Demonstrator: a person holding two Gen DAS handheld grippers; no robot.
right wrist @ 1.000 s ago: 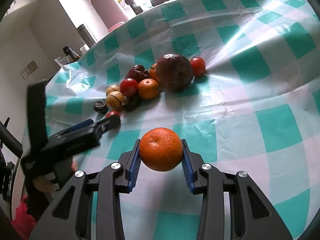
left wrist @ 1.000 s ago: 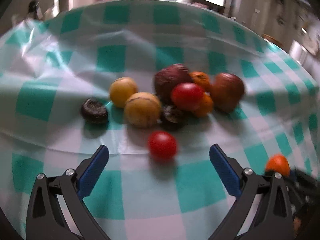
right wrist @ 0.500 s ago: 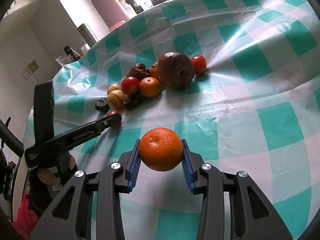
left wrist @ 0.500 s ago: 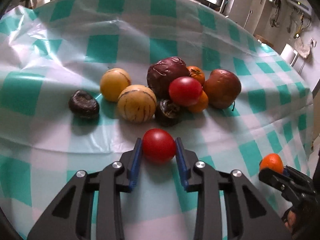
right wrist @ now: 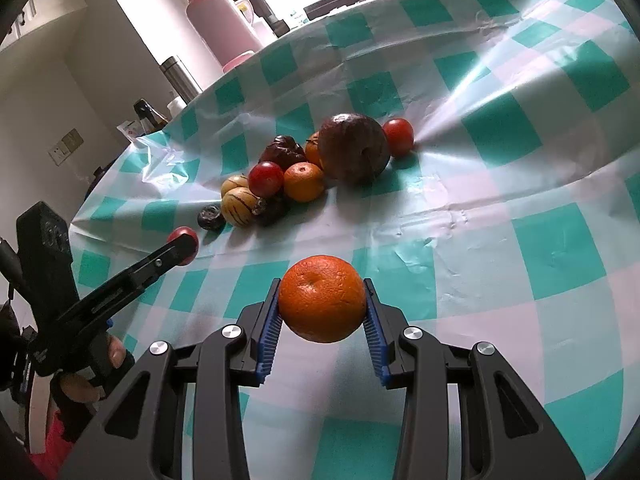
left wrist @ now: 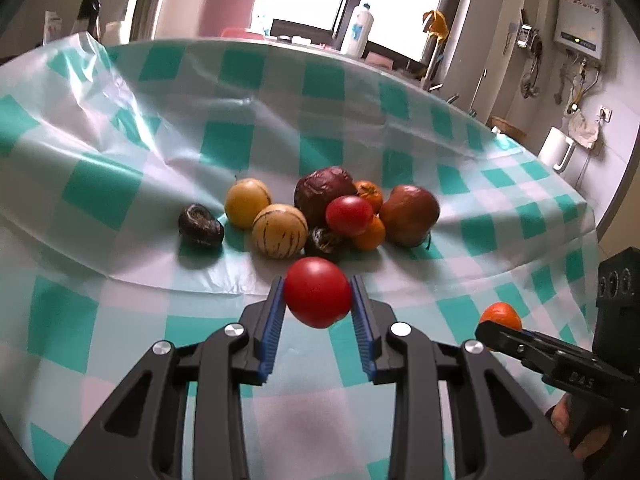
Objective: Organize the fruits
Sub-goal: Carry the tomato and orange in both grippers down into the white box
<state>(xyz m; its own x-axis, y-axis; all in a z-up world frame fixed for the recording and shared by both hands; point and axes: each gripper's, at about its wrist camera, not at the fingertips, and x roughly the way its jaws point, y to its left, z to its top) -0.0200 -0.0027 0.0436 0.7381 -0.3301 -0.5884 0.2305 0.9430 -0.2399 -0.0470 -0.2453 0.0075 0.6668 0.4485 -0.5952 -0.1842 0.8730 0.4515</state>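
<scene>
My left gripper (left wrist: 318, 300) is shut on a red tomato (left wrist: 317, 291) and holds it just above the checked tablecloth (left wrist: 120, 184), in front of the fruit pile (left wrist: 332, 212). My right gripper (right wrist: 322, 304) is shut on an orange (right wrist: 322, 298) above the cloth. The pile holds a yellow fruit (left wrist: 246, 202), a striped melon (left wrist: 279, 232), a dark wrinkled fruit (left wrist: 324, 192), another tomato (left wrist: 349, 216), small oranges (left wrist: 370, 236) and a brown fruit (left wrist: 409, 214). A dark small fruit (left wrist: 200, 226) lies apart at the left. In the right wrist view the pile (right wrist: 304, 172) is at the middle, with a lone tomato (right wrist: 399, 136) behind it.
A pink bottle (right wrist: 224, 28), a steel flask (right wrist: 180, 76) and small bottles stand beyond the table's far left edge. A white bottle (left wrist: 357, 30) stands on the sill by the window. The cloth is creased and raised at the left (left wrist: 112, 92).
My left gripper closed on the red tomato and lifted it off the cloth, tilting up. My right gripper kept the orange and barely moved.
</scene>
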